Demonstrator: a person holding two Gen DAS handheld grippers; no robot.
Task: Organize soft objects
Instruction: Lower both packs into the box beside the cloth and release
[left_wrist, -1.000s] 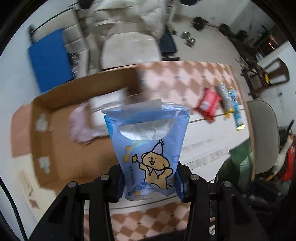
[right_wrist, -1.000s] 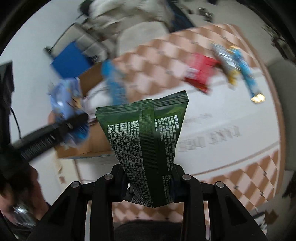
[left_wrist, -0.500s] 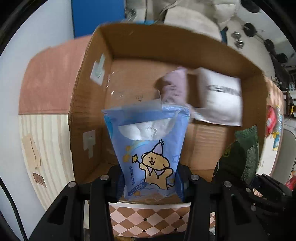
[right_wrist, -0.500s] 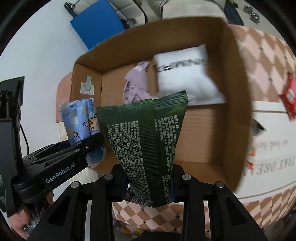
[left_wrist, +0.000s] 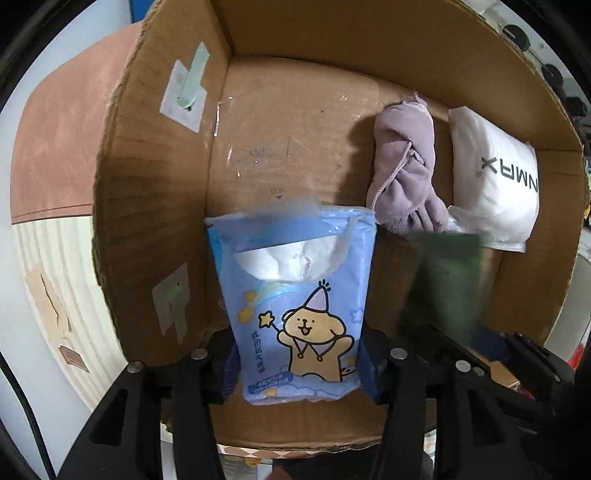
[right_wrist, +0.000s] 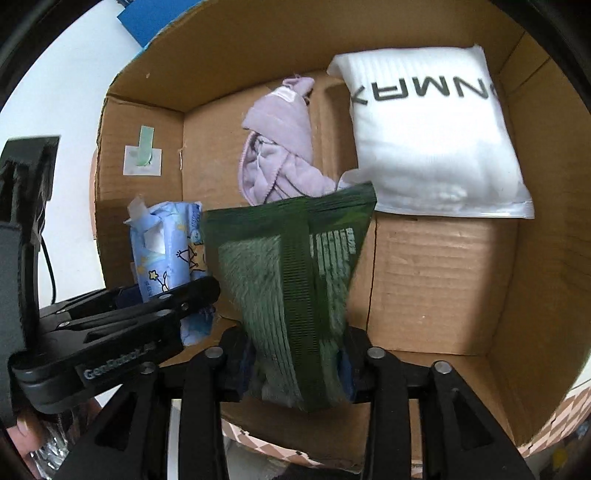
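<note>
Blue tissue pack (left_wrist: 295, 306) with cartoon dog, upright, pinched at its lower end between the jaws of the left gripper (left_wrist: 297, 363), held inside the box (left_wrist: 155, 192) near its left wall. Green pouch (right_wrist: 291, 295) clamped the same way in the right gripper (right_wrist: 295, 363), just beside the tissue pack, also over the box floor; it looks smeared, possibly from motion. Deeper in the box: crumpled lilac cloth (right_wrist: 280, 147) lying on the floor, white bagged item (right_wrist: 428, 140) with black lettering touching its right side. Taped labels (left_wrist: 184, 96) on the left wall. Checked bench (right_wrist: 569, 410) shows past the box's near corner.
</note>
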